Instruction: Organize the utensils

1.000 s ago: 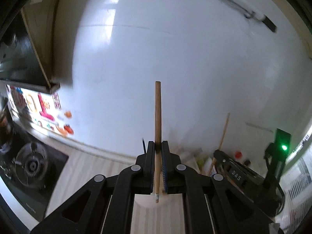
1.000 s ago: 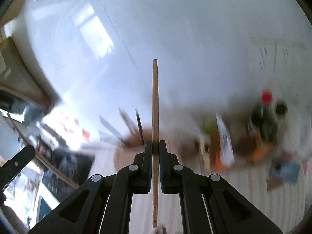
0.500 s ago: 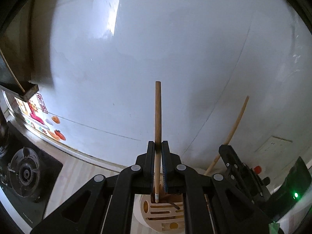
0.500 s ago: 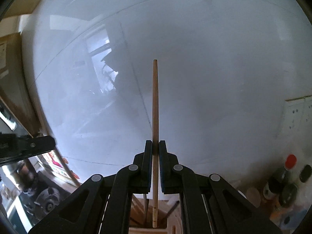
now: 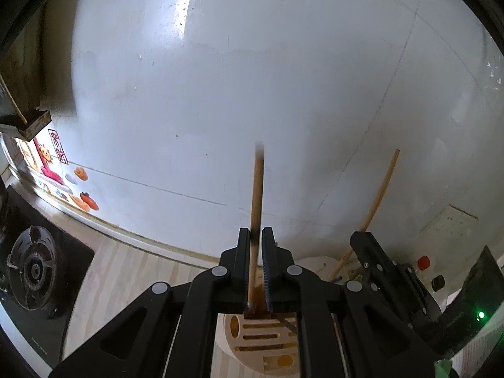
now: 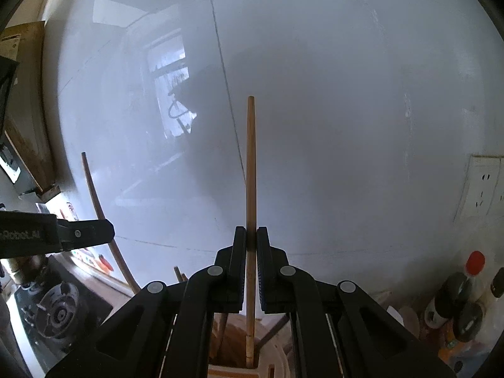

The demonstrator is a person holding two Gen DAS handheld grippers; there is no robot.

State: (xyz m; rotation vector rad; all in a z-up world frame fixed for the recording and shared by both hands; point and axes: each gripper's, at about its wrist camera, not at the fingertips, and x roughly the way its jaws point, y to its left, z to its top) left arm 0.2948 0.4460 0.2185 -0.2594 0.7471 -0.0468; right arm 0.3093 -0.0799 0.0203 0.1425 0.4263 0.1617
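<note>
Your left gripper (image 5: pixel 255 267) is opening around its slim wooden chopstick (image 5: pixel 256 201), whose lower tip sits just above the pale slotted wooden utensil holder (image 5: pixel 264 343). Your right gripper (image 6: pixel 251 271) clamps a second wooden chopstick (image 6: pixel 250 170) upright over that holder (image 6: pixel 233 371).

2 tongs (image 5: pixel 256 236) (image 6: pixel 251 236), 2 held chopsticks (image 5: pixel 257 189) (image 6: pixel 251 173), 1 utensil holder (image 5: pixel 261 343), 1 stove burner (image 5: pixel 33 267).

My left claw (image 5: pixel 255 271): matt black plastic. Chopstick (image 5: pixel 256 195): smooth wood. Wall (image 5: pixel 252 78): glossy white. Tabletop (image 5: pixel 126 277): pale wood grain.
</note>
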